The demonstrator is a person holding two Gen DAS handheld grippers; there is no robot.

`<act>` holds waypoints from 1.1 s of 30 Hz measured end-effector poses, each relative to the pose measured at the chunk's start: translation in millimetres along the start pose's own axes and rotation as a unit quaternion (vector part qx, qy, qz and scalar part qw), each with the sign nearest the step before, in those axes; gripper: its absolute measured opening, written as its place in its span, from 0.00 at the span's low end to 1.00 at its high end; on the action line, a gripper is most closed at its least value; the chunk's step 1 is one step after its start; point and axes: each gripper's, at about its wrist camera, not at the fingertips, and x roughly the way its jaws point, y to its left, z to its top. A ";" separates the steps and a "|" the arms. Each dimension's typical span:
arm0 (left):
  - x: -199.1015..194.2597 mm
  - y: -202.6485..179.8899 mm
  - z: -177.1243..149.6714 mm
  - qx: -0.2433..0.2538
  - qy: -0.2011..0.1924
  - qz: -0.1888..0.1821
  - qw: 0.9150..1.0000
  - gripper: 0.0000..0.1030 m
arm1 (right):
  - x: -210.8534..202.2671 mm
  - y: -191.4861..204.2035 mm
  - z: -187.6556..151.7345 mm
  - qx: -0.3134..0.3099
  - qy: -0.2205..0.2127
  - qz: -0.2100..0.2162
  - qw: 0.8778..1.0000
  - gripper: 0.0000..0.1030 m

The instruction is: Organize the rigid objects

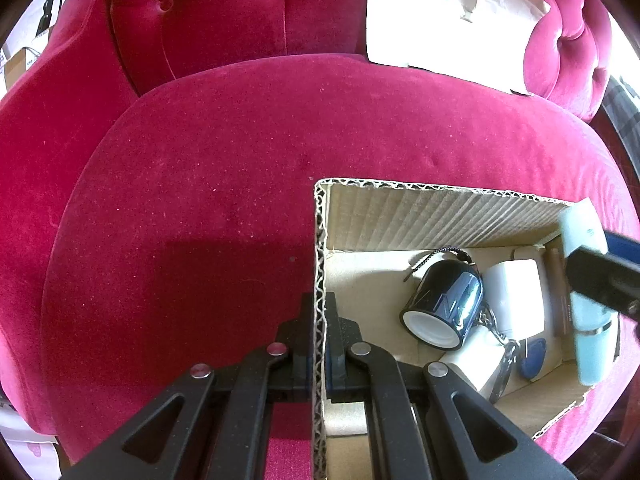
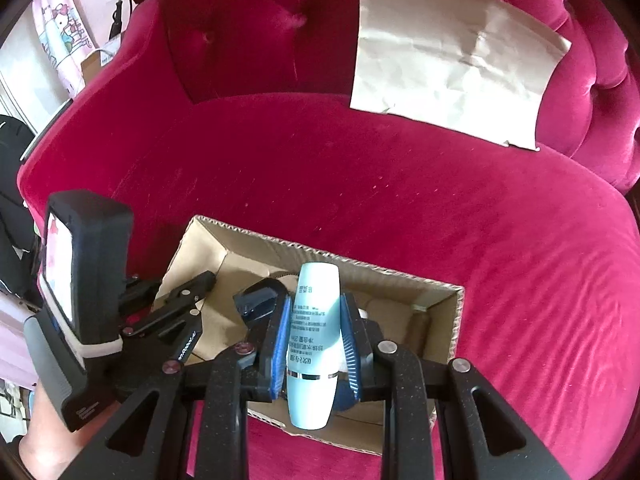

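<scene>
An open cardboard box (image 1: 400, 212) sits on a red velvet sofa seat (image 1: 200, 200). My left gripper (image 1: 319, 312) is shut on the box's left wall. Inside lie a dark blue cylinder (image 1: 444, 304), white items (image 1: 516, 292) and a blue round thing (image 1: 532, 358). My right gripper (image 2: 316, 320) is shut on a light blue tube (image 2: 314, 332) and holds it over the box (image 2: 458, 312). The tube (image 1: 588, 320) and a right finger (image 1: 600, 280) show at the right edge of the left wrist view. The left gripper (image 2: 192, 292) shows at the box's left wall in the right wrist view.
A sheet of brown paper (image 2: 452, 56) leans on the sofa back at the right; it also shows in the left wrist view (image 1: 444, 16). The tufted backrest (image 1: 240, 12) rises behind the seat. A Hello Kitty curtain (image 2: 60, 32) hangs at far left.
</scene>
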 end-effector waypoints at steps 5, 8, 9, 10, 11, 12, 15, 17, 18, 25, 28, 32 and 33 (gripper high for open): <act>-0.4 0.2 -0.2 0.001 0.000 0.000 1.000 0.03 | 11.0 4.6 -1.9 -0.002 0.008 0.008 1.000 0.24; -0.5 0.6 0.0 0.001 0.000 0.000 1.000 0.03 | 13.9 7.2 -2.6 -0.001 0.009 0.011 1.000 0.25; -0.4 0.6 0.0 0.001 0.000 0.000 1.000 0.03 | 14.3 7.8 -2.5 0.000 0.010 0.011 1.000 0.25; -0.2 0.7 -0.1 0.001 0.000 0.000 1.000 0.03 | 14.7 7.9 -2.5 0.000 0.010 0.011 1.000 0.25; 0.0 0.6 -0.2 0.002 0.000 -0.001 1.000 0.03 | 15.2 7.6 -2.2 0.001 0.010 0.011 1.000 0.25; 0.2 0.5 -0.3 0.002 0.000 0.000 1.000 0.03 | 15.3 7.4 -2.0 0.001 0.010 0.011 1.000 0.25; 0.5 0.6 -0.4 0.003 0.000 0.000 1.000 0.03 | 16.2 6.5 -1.3 0.003 0.010 0.014 1.000 0.25; 0.6 0.9 -0.4 0.003 0.000 -0.001 1.000 0.03 | 16.6 6.6 -1.1 0.003 0.010 0.019 1.000 0.26; 0.4 1.0 -0.5 0.002 0.000 -0.001 1.000 0.03 | 17.1 6.4 -0.5 0.001 0.009 0.017 1.000 0.37; 0.4 0.6 -0.3 0.004 0.000 0.000 1.000 0.03 | 6.4 8.8 1.4 -0.008 -0.023 -0.016 1.000 0.88; 0.8 0.0 -0.2 0.003 0.000 0.000 1.000 0.03 | 5.9 7.9 1.5 -0.010 -0.028 -0.029 0.999 1.00; 0.5 -0.7 -0.5 0.004 0.000 0.001 1.000 0.03 | 7.5 4.6 2.3 -0.010 -0.026 -0.040 0.999 1.00; 0.6 -0.8 -0.6 0.004 0.000 0.001 1.000 0.03 | 9.0 4.5 3.4 -0.009 -0.024 -0.041 0.999 1.00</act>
